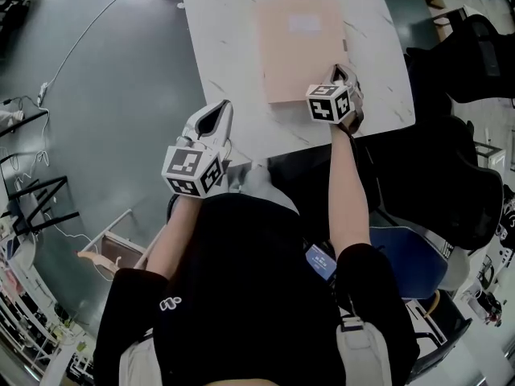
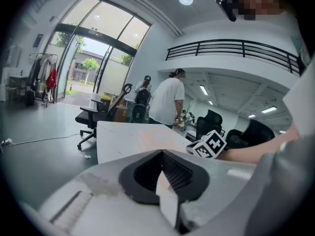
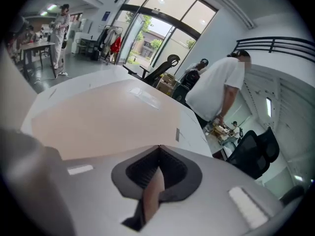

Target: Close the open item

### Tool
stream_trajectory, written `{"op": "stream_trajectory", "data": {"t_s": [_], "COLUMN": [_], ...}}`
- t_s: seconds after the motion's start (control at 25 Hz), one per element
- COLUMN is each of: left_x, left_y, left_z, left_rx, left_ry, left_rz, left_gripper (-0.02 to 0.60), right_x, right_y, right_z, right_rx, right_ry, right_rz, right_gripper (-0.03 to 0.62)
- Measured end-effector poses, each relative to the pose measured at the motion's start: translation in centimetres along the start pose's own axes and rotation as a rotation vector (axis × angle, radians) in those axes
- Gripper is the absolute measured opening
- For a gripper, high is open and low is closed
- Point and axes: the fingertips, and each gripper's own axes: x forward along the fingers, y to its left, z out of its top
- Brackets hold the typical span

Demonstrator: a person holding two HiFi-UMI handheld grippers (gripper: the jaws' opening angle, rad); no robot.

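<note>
A pale pink folder [image 1: 298, 51] lies flat and closed on the white marble table [image 1: 225, 47], with a light label near its far end. My right gripper [image 1: 339, 71] rests at the folder's near right corner, jaws shut. In the right gripper view the tips [image 3: 158, 147] meet just above the folder [image 3: 108, 119], and I see no sheet pinched between them. My left gripper [image 1: 219, 109] hovers over the table's near left edge, apart from the folder, jaws shut on nothing [image 2: 161, 152]. The left gripper view also catches the right gripper's marker cube [image 2: 210, 144].
Black office chairs [image 1: 451, 175] crowd the table's right side, with a blue seat [image 1: 410, 260] nearer me. A person in a white shirt [image 2: 165, 102] stands beyond the table's far end. Grey floor with a cable [image 1: 88, 30] lies to the left.
</note>
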Motion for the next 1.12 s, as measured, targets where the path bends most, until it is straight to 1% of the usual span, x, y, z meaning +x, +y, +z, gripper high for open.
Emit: {"op": "stream_trajectory", "data": {"t_s": [0.2,0.36,0.56,0.72,0.8,0.92,1.0,1.12], "left_x": [-0.6,-1.0,-1.6,-1.8,-1.8,-1.8,-1.9,-2.1], "left_y": [1.5,2.7,4.2,4.9,5.1,5.2,5.4,5.4], "left_z": [-0.1,-0.1,-0.1,-0.1,-0.1,0.1,0.3,0.9], "left_rx": [-0.016,-0.029,-0.043,-0.05,-0.05,-0.048,-0.045,-0.038], "left_ry": [-0.001,-0.003,-0.004,-0.005,-0.007,-0.013,-0.017,-0.029], "left_rz": [0.034,0.061,0.094,0.109,0.112,0.111,0.109,0.101], "left_gripper": [0.002,0.002,0.002,0.002,0.002,0.002,0.002,0.002], "right_x": [2.3,4.1,5.6,6.0,6.2,6.3,6.3,6.3], "right_y": [-0.5,-1.0,-2.1,-1.8,-1.6,-1.8,-1.7,-1.8], "right_z": [2.7,3.4,3.2,2.9,2.7,2.5,2.5,2.6], "right_rx": [-0.073,-0.113,-0.111,-0.099,-0.067,0.031,0.052,0.084], "right_ry": [-0.006,0.012,0.032,0.037,0.039,0.029,0.025,0.049], "right_rz": [0.025,0.037,0.043,0.098,0.134,0.174,0.176,0.192], "right_gripper": [-0.011,-0.011,-0.011,-0.012,-0.012,-0.012,-0.012,-0.012]}}
